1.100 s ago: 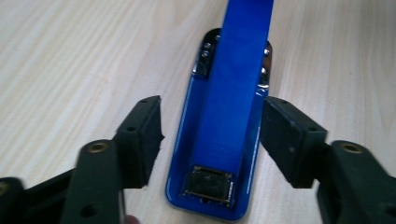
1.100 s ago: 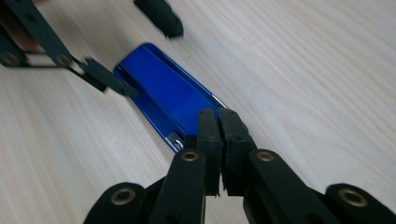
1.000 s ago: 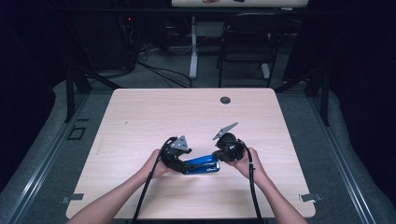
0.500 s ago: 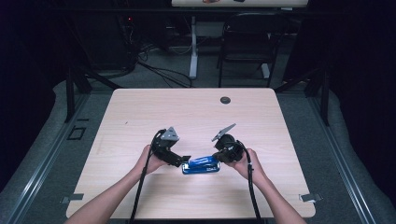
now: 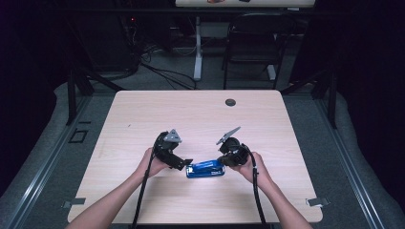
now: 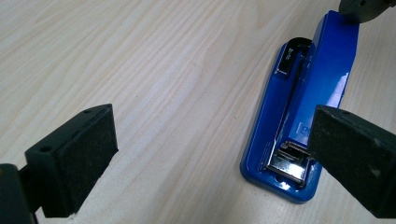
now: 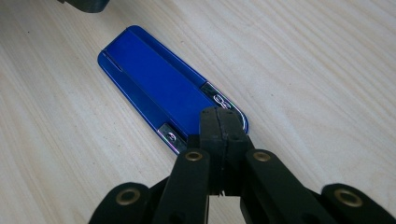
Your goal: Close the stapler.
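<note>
We have drawn our left tool (image 5: 187,163) back off the blue stapler (image 5: 205,169); its jaws have just been opening and now stand wide, the stapler's end just beside one pad, nothing gripped.

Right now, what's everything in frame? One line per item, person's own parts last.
blue glossy metal stapler: 1, blue, lying flat on the table's near half between the two claws
light wooden table: 1, pale wood, centre of the high view
round black grommet: 1, black, in the tabletop near its far edge
black folding chair: 1, black, on the floor beyond the table
white stand leg: 1, white, floor behind the table
left claw: 1, black, open, jaws have just been opening, beside the stapler's end
right claw: 1, black, shut, tips at the stapler's other end
hands: 2, one per claw
</note>
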A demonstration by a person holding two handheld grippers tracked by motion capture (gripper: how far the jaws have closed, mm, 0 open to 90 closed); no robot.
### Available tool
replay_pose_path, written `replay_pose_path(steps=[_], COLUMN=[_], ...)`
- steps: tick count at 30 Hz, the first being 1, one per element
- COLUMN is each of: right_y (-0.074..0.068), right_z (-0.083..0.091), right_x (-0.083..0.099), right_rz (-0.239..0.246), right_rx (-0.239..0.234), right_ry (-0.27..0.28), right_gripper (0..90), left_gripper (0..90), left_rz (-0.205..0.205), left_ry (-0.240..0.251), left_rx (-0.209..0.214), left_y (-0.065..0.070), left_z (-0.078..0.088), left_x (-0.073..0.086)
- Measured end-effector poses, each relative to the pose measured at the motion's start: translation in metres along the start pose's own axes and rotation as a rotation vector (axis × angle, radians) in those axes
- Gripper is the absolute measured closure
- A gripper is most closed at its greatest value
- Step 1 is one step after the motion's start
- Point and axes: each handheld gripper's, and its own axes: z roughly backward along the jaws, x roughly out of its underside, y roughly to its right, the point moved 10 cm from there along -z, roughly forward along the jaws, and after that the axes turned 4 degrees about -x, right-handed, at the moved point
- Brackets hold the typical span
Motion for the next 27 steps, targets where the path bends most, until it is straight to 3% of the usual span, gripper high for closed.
replay_pose_path(steps=[7, 11, 13, 16, 17, 18, 19, 20, 21, 24, 27], right_y=[0.001, -0.001, 0.0, 0.0, 0.001, 0.001, 0.002, 0.002, 0.005, 0.006, 0.009], right_z=[0.0, 0.006, 0.009, 0.009, 0.008, 0.008, 0.008, 0.008, 0.01, 0.014, 0.024], right_x=[0.0, -0.005, -0.007, -0.007, -0.005, -0.005, -0.006, -0.006, -0.004, -0.004, -0.003], right_rz=[-0.013, -0.021, -0.016, -0.016, -0.017, -0.017, -0.034, -0.034, -0.03, -0.037, -0.041], right_rx=[-0.016, -0.044, -0.014, -0.016, -0.005, -0.005, -0.001, -0.001, 0.017, 0.025, 0.047], right_ry=[0.007, 0.046, 0.042, 0.045, 0.034, 0.034, 0.046, 0.046, 0.035, 0.047, 0.067], right_gripper=[90.0, 84.9, 80.6, 75.0, 67.7, 67.7, 56.7, 56.7, 49.5, 42.7, 29.8], left_gripper=[1.8, 1.6, 1.2, 1.0, 0.8, 0.8, 0.7, 0.6, 0.5, 0.4, 0.3], left_rz=[0.002, -0.003, -0.001, 0.003, 0.003, 0.003, 0.003, 0.003, 0.004, 0.015, 0.024], left_ry=[0.0, 0.003, -0.001, 0.003, 0.001, 0.001, 0.005, 0.005, 0.007, 0.02, 0.027], left_rx=[0.0, -0.002, 0.003, 0.001, 0.002, 0.002, -0.002, -0.002, -0.003, 0.002, -0.007], left_y=[-0.001, -0.001, -0.002, -0.002, -0.002, -0.002, -0.003, -0.003, -0.004, -0.005, -0.008], left_z=[0.0, 0.001, 0.001, 0.001, 0.002, 0.002, 0.003, 0.003, 0.003, 0.005, 0.008], left_x=[0.001, 0.0, 0.001, 0.001, 0.002, 0.002, 0.002, 0.002, 0.002, 0.001, 0.001])
